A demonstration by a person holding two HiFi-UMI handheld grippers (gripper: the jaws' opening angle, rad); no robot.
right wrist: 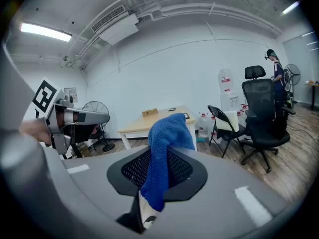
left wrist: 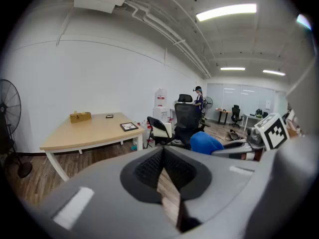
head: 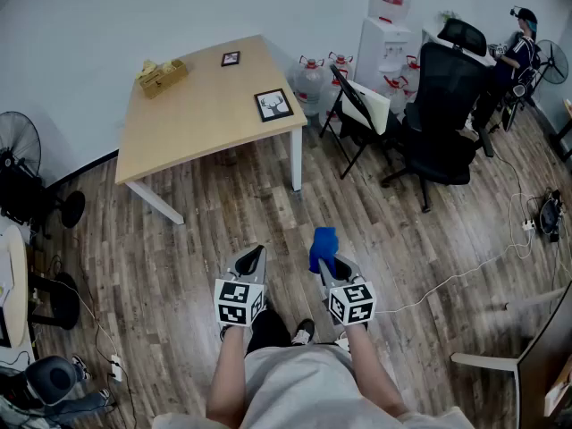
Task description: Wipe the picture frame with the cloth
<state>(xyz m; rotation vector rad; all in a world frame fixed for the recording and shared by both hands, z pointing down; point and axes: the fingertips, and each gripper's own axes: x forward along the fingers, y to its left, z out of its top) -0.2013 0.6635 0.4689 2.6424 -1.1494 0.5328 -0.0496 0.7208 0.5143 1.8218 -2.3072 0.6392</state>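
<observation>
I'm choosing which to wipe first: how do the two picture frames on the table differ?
The near picture frame is larger than the far picture frame. The near one sits by the front corner of the table; the far one lies toward the wall. The near one shows a pale picture; the far one looks dark. Both have dark borders.

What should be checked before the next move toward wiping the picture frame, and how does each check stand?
1. Cloth gripped: ok. The right gripper is shut on the blue cloth.
2. Other gripper free: ok. The left gripper has its jaws together, nothing between them.
3. Target found: ok. The picture frame lies flat at the table's near corner.
4. Target in reach: not ok. Both grippers are over the floor, apart from the table.
5. Which frame: cannot tell. A smaller frame lies farther back.
</observation>
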